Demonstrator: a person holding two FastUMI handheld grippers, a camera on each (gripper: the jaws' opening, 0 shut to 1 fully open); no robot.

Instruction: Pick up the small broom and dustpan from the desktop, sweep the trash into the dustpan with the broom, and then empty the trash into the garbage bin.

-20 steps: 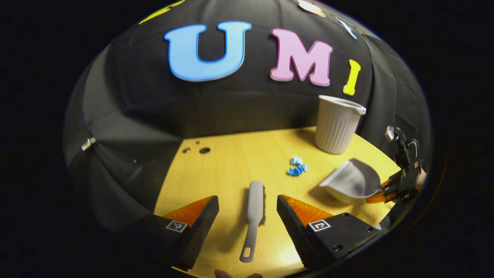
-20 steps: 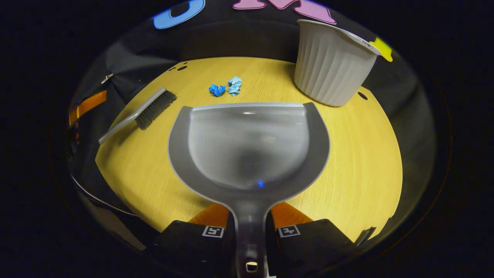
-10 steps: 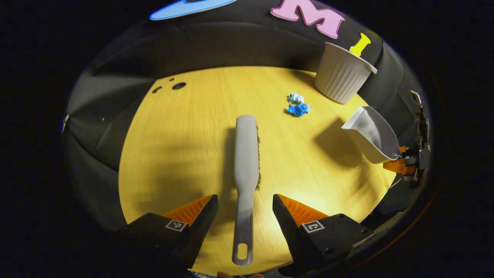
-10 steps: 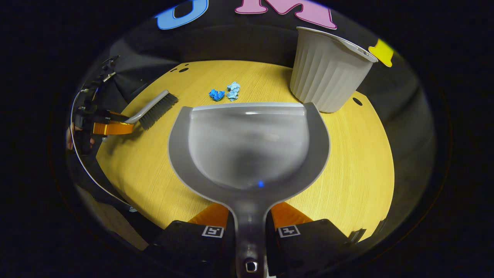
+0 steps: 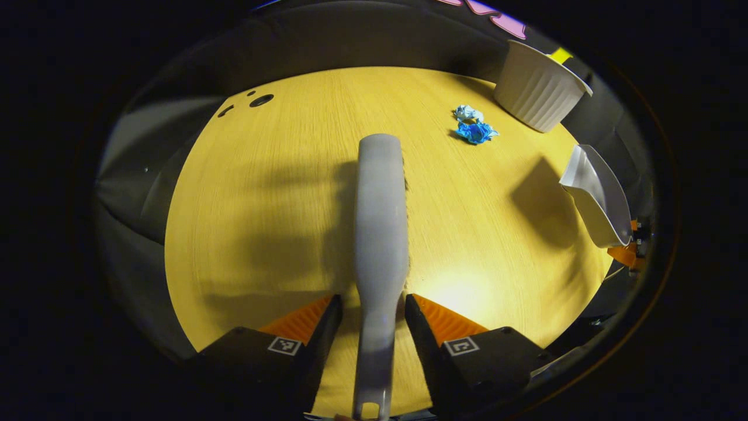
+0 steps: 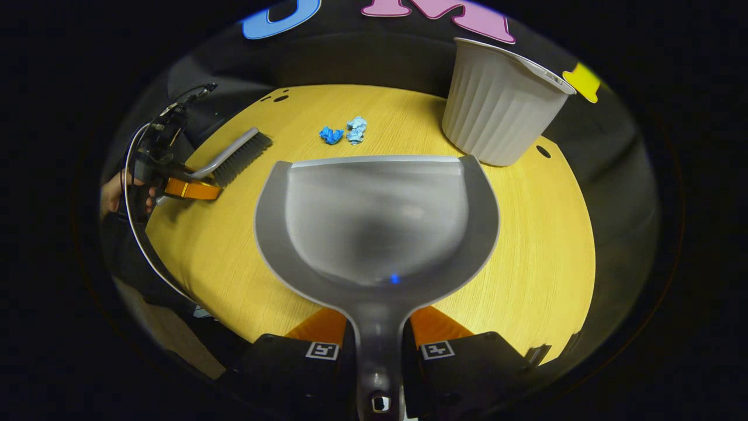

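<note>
Left claw straddling the broom handle, right claw carrying the dustpan.

I am seeing the left claw (image 5: 368, 310) lying low over the yellow surface (image 5: 280, 193), its fingers apart on either side of the broom (image 5: 380, 234)'s handle and not visibly pressing it, so I am reading it as released. The broom is lying flat, pointing straight away from the claw. In the right gripper view I am watching a hand (image 6: 120, 196) holding that claw at the surface's left edge. The right claw (image 6: 378, 330) is clenched on the dustpan (image 6: 377, 222)'s handle, the pan opening toward the blue trash (image 6: 343, 133), with the white garbage bin (image 6: 499, 102) standing to its right. The handle ends of both tools are cut off at the bottom, and the broom's bristles are hard to make out in the left gripper view.
</note>
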